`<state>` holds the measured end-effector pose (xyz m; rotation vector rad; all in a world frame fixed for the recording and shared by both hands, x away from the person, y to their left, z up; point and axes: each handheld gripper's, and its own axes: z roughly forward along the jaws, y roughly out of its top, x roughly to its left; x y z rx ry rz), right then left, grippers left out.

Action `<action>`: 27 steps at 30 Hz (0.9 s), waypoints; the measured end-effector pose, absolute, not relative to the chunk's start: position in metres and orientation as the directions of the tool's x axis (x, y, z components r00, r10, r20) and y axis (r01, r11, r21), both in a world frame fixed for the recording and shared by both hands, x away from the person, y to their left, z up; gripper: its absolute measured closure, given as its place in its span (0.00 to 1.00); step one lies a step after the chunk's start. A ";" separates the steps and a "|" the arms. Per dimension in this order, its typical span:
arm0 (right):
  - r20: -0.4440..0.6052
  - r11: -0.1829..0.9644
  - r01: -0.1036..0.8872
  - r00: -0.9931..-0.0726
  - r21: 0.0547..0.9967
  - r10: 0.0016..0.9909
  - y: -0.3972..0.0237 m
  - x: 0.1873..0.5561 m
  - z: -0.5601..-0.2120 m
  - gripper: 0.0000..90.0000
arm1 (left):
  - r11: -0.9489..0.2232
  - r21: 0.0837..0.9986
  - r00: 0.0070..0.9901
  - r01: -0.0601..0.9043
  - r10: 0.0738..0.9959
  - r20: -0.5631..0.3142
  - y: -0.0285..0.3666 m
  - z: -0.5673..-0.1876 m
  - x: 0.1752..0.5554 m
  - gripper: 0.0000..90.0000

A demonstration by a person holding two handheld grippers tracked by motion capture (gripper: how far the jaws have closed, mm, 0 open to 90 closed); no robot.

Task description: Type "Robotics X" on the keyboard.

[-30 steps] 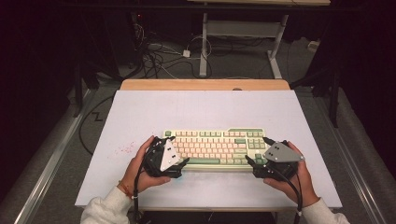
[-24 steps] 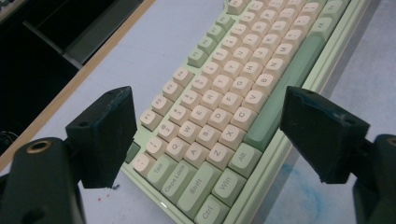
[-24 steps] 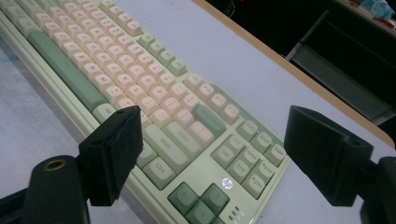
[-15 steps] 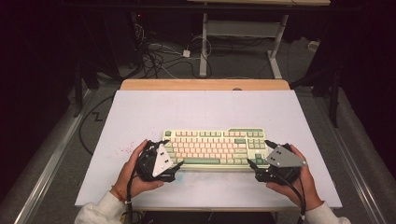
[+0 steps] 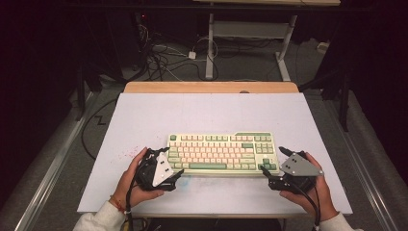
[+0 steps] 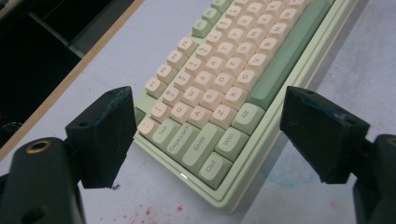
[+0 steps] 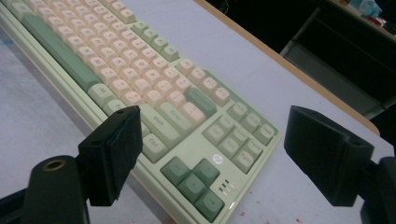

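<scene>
In the left gripper view we lose the far end of the keyboard (image 6: 224, 93) past the top edge, and the left tool (image 6: 205, 140) is cut by the bottom edge. In the right gripper view the keyboard's far end runs off the top left corner. From the high view its key legends are too small for us to read, and the person's forearms leave the bottom edge.

White-topped table (image 5: 144, 120), wood far edge, green-and-cream keyboard (image 5: 223, 153) lying near its front
</scene>
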<state>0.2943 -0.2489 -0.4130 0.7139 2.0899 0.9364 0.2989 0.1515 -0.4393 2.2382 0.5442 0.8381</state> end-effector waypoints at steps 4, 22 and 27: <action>-0.388 0.581 0.190 -0.578 0.792 0.718 -0.253 0.293 -0.415 0.22 | -0.681 0.716 0.703 0.151 0.583 0.407 0.156 -0.442 0.298 0.19; -0.362 0.550 0.246 -0.532 0.798 0.765 -0.280 0.288 -0.427 0.22 | -0.664 0.713 0.680 0.224 0.631 0.373 0.182 -0.456 0.294 0.18; -0.358 0.546 0.256 -0.528 0.798 0.770 -0.287 0.288 -0.432 0.22 | -0.659 0.710 0.675 0.249 0.644 0.360 0.192 -0.461 0.294 0.18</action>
